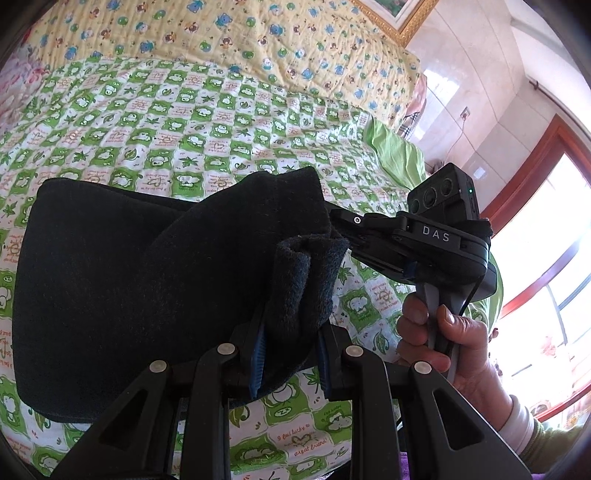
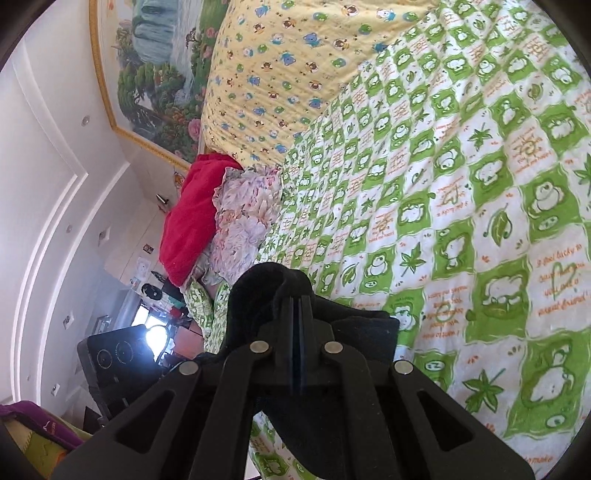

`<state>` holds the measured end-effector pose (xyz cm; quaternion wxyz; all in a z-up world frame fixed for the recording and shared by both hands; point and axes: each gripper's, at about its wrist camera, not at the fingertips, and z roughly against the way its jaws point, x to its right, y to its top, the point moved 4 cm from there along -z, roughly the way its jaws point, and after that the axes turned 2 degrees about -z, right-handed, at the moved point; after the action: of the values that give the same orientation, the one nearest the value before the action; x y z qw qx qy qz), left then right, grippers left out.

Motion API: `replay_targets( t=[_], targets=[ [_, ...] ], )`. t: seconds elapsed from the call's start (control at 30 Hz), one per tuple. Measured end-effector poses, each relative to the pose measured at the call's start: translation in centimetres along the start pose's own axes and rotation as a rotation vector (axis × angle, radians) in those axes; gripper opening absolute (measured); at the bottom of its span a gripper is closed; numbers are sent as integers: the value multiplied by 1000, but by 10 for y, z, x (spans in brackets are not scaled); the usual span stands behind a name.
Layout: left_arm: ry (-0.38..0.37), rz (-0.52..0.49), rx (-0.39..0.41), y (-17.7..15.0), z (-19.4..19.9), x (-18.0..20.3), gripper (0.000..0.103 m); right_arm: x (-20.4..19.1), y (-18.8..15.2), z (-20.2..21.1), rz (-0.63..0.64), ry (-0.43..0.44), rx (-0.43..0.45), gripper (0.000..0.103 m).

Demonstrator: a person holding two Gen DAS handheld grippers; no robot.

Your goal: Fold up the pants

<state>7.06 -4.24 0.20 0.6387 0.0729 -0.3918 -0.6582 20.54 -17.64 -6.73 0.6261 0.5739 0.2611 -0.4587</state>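
Observation:
Dark navy pants (image 1: 110, 277) lie folded on the green-and-white checked bedspread (image 1: 184, 122), one end lifted off the bed. My left gripper (image 1: 291, 354) is shut on a thick bunched fold of the pants, which fills the gap between its blue pads (image 1: 258, 354). In the left wrist view my right gripper (image 1: 341, 225), held by a hand (image 1: 439, 343), pinches the far edge of the same lifted end. The right wrist view shows the right gripper (image 2: 295, 306) with jaws pressed together on dark cloth (image 2: 258, 291) that wraps around its tips.
A yellow quilt with small bears (image 1: 258, 33) lies at the head of the bed under a framed painting (image 2: 155, 74). A red blanket (image 2: 188, 214) and a floral pillow (image 2: 240, 218) sit at the bed's side. A green pillow (image 1: 399, 151) and a window (image 1: 546, 258) are on the right.

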Motion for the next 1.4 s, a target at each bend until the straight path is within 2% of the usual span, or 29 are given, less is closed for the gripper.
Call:
replay_targets(
  t=[0.2, 0.63, 0.67, 0.73, 0.87, 0.9, 0.93, 0.97, 1.0, 1.03, 1.17, 1.4],
  targets=[
    [-2, -2, -6, 0, -2, 2, 23, 2, -4, 10, -20, 2, 29, 4],
    [-2, -36, -20, 5, -11, 17, 23, 5, -4, 16, -30, -31, 28, 5],
    [4, -48, -29, 5, -15, 20, 24, 5, -4, 18, -28, -42, 33, 5],
    [34, -81, -58, 3, -27, 24, 34, 7, -2, 24, -27, -78, 50, 5],
    [24, -80, -85, -6, -38, 20, 37, 14, -5, 31, -53, -115, 60, 8],
    [14, -81, -81, -7, -34, 20, 40, 13, -7, 34, -42, -133, 62, 16],
    [-4, -84, -79, -7, -30, 20, 41, 11, -8, 37, -33, -148, 65, 39],
    [-19, -81, -80, -7, -26, 20, 41, 10, -10, 40, -22, -167, 73, 55],
    [-36, -74, -82, -7, -20, 18, 41, 6, -11, 44, -8, -183, 88, 78],
    [-43, -72, -79, -7, -15, 18, 42, 3, -12, 48, 8, -193, 106, 81],
    [-31, -60, -42, -6, 8, 9, 46, -13, -17, 54, 48, -218, 126, 81],
    [25, 29, 32, 5, 43, -33, 49, -26, -25, 36, 86, -257, 78, 81]
  ],
)
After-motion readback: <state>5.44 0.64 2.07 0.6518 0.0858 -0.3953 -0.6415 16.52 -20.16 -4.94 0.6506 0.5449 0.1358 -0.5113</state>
